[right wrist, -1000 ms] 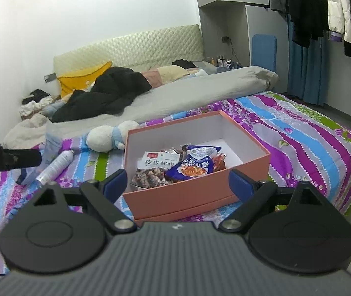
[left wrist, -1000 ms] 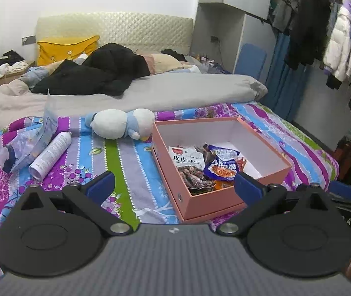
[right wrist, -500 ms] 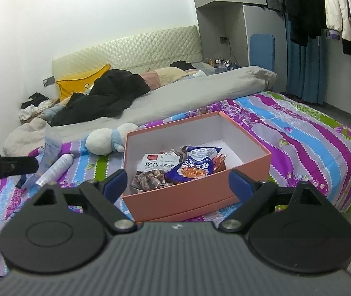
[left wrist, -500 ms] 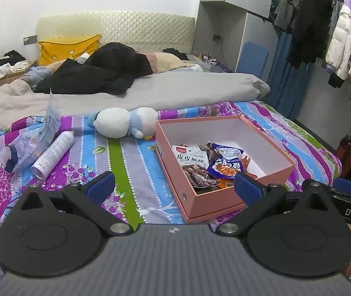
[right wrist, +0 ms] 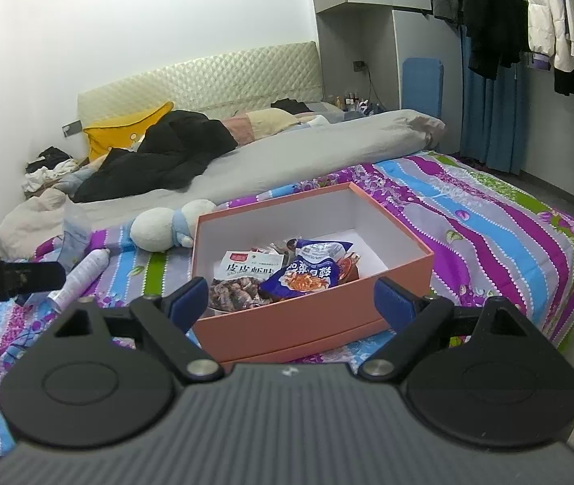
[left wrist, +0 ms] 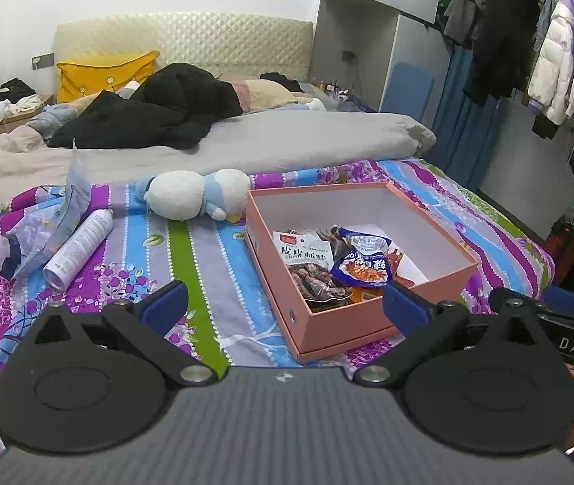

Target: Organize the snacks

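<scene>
Salmon-pink cardboard makes up the open box (left wrist: pixel 383 323) that sits on the striped bedspread (left wrist: pixel 206 266) toward the foot edge of the bed, and it already holds the snacks. Inside we see a white-labelled packet of dried meat (left wrist: pixel 307 258) lying against the box's left wall, a blue noodle packet (left wrist: pixel 363 262) overlapping it, and some orange and red wrappers under them that we cannot read. The far half of the box floor is bare.

Our left claw (left wrist: pixel 282 307) hangs released and empty, short of the box's near-left corner. Our right claw (right wrist: pixel 295 295) is likewise spread wide with nothing between its fingers, facing the box's front wall.

Out on the bedspread, well apart from the box toward the bed's left edge, lie a white spray can (left wrist: pixel 78 248) and a clear plastic bag (left wrist: pixel 48 222) with something dark at its end; whether that bag holds a snack we cannot tell. A plush toy (left wrist: pixel 194 194) rests just beside the box's far-left corner.

We judge the sorting nearly done: the visible packets are boxed, and no lid shows. What is left, at most, is tidying the packets or checking that bag.
</scene>
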A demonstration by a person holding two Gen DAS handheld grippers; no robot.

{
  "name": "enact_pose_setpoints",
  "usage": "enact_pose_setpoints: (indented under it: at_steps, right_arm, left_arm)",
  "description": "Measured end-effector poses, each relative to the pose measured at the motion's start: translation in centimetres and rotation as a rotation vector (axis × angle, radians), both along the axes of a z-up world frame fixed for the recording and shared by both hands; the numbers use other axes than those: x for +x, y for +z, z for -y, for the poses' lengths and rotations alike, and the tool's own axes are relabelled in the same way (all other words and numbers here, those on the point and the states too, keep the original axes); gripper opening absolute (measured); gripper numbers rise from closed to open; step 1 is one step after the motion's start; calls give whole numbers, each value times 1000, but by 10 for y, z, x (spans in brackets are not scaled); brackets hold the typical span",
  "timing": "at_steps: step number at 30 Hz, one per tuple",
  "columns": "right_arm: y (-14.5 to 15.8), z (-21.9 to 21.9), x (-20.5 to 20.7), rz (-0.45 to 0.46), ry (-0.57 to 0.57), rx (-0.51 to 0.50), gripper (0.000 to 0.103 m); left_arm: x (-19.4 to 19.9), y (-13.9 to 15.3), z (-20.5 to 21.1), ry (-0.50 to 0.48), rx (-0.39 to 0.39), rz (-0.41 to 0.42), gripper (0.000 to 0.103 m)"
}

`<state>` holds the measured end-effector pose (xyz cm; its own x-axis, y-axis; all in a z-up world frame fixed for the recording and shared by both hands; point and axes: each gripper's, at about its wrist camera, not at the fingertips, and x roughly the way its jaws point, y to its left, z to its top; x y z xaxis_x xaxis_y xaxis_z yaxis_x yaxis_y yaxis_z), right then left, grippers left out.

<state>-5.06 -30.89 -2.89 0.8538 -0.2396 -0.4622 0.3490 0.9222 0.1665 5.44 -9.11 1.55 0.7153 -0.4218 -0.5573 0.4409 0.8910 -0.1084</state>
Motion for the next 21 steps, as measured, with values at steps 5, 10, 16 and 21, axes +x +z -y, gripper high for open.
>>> enact_pose_setpoints:
  at_steps: [5,10,16,21]
  right_arm:
    - [1,0,-1,6,-5,0,90]
    - [3,-2,-3,18,-10,1,90]
    - [4,-3,-3,28,-5,2,90]
    - [4,-4,-3,26,5,4,90]
  left_arm:
    - [-3,2,-1,1,-5,9,103]
    - [-6,3,-1,1,0,23,103]
    - [-7,5,0,-5,7,26,103]
    - [-6,5,0,0,6,20,103]
